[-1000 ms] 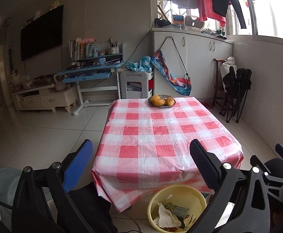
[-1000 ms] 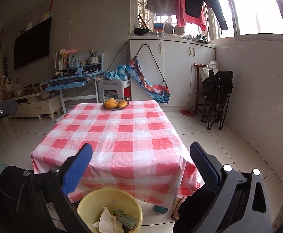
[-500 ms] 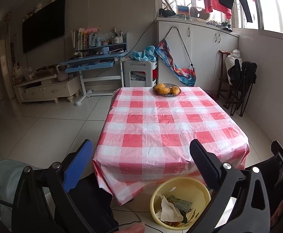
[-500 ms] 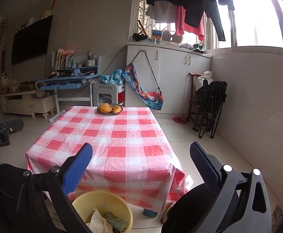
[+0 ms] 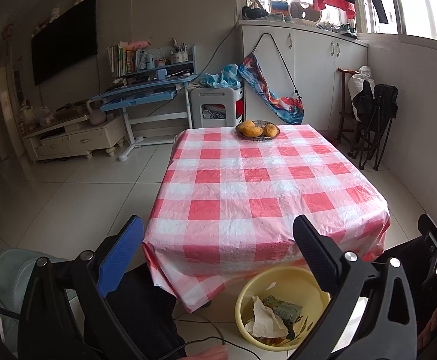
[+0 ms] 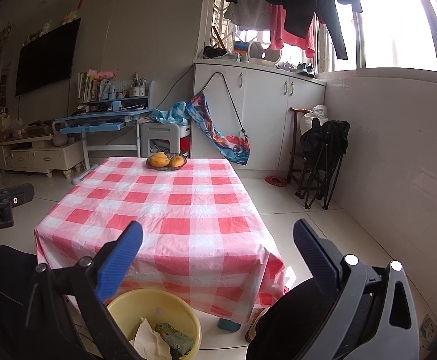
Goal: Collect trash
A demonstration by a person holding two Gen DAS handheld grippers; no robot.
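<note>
A yellow basin [image 5: 281, 279] [image 6: 155, 303] stands on the floor in front of the table, holding crumpled white paper [image 5: 265, 319] [image 6: 149, 340] and a green packet [image 5: 284, 307] [image 6: 174, 336]. My left gripper [image 5: 218, 237] is open and empty, hovering above the near table edge and the basin. My right gripper [image 6: 218, 240] is open and empty too, over the near part of the red-and-white checked tablecloth [image 5: 263, 186] [image 6: 164, 210]. No trash shows on the tablecloth.
A basket of mangoes [image 5: 257, 130] [image 6: 166, 161] sits at the table's far end. A person's dark-clad legs [image 5: 134, 306] flank the basin. Folded black chairs [image 6: 323, 162] lean on the right wall. A blue desk [image 5: 140, 96] and a white cabinet [image 6: 263, 111] stand behind.
Both grippers have risen and tilted, so the table sits lower in view and more of the basin shows. Both stay open and empty.
</note>
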